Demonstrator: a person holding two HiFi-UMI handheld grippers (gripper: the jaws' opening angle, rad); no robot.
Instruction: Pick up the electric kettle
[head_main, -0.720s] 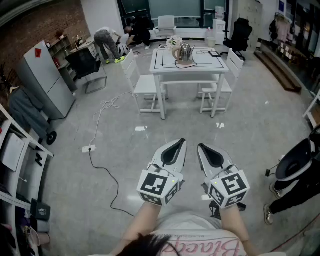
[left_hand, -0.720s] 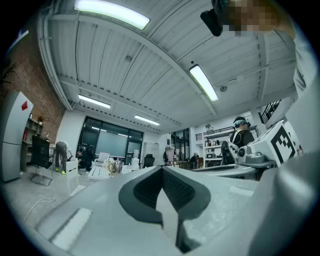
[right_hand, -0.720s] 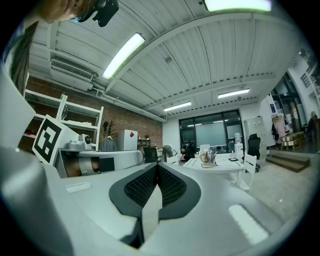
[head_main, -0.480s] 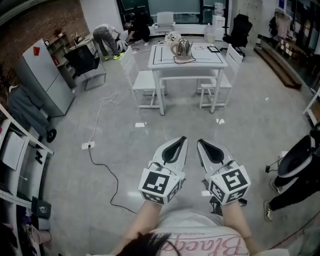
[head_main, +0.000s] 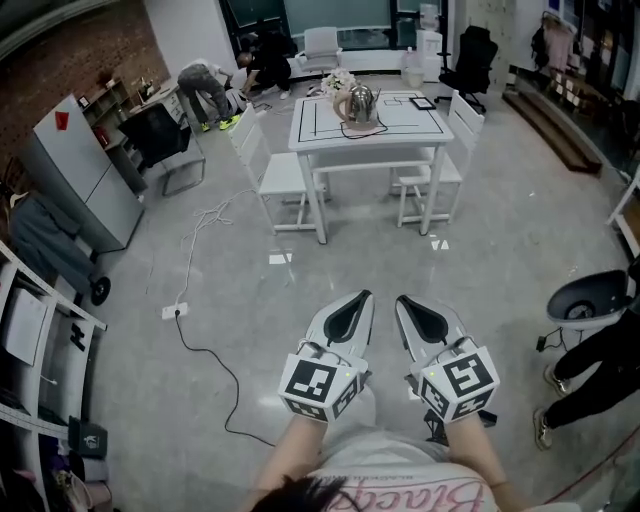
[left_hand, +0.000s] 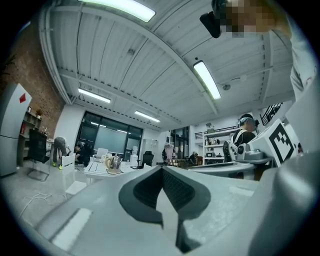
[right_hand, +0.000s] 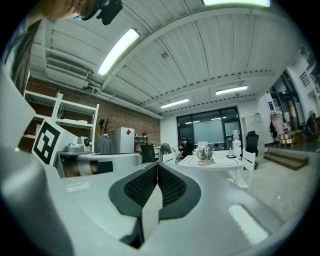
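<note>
My left hand-held gripper (head_main: 360, 302) and right hand-held gripper (head_main: 405, 305), both pressed together on nothing, point across the floor. The electric kettle (head_main: 358, 103) stands on the white worktop (head_main: 410, 125), well apart. Over 0.7 s it has drawn slightly nearer; I judge it beyond grasping range.

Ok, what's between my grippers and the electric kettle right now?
In the head view, only bare grey floor lies between the left gripper, the right gripper and the white table; the electric kettle stands on it, past the near edge.
</note>
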